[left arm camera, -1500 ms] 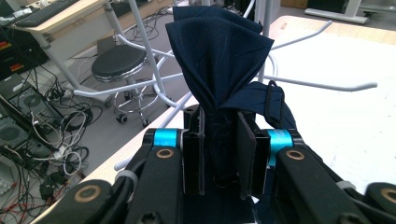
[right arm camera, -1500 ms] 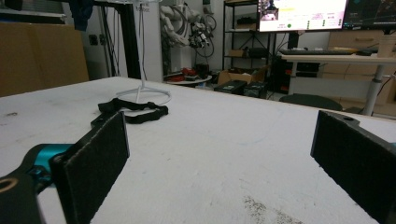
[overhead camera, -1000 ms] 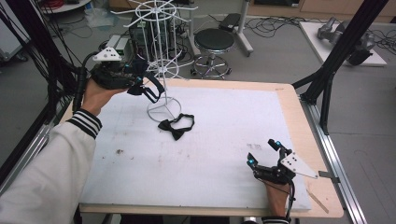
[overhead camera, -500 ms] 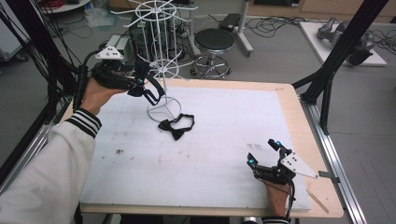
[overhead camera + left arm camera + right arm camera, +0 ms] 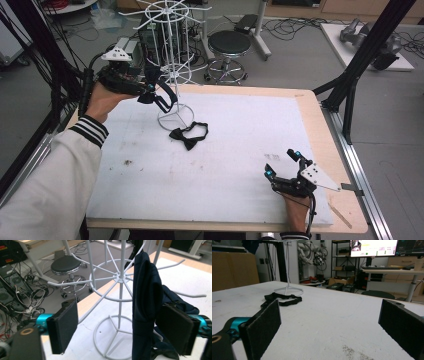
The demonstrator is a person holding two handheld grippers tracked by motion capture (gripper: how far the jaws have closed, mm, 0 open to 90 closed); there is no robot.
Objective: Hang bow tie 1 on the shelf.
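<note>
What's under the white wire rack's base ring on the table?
The base ring of the white wire rack sits on the white table cover; bare cover shows inside it. A black bow tie lies beside it, not underneath.

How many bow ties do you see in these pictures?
2. One bow tie lies on the white mat beside the rack's base; a dark one hangs on the wire rack between the left gripper's open jaws.

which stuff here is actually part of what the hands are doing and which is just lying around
In use: left gripper, open, jaws either side of a dark bow tie hanging on the white wire rack; black bow tie on the table by the rack's base.

Lying about: stool, floor cables, right gripper resting open.
</note>
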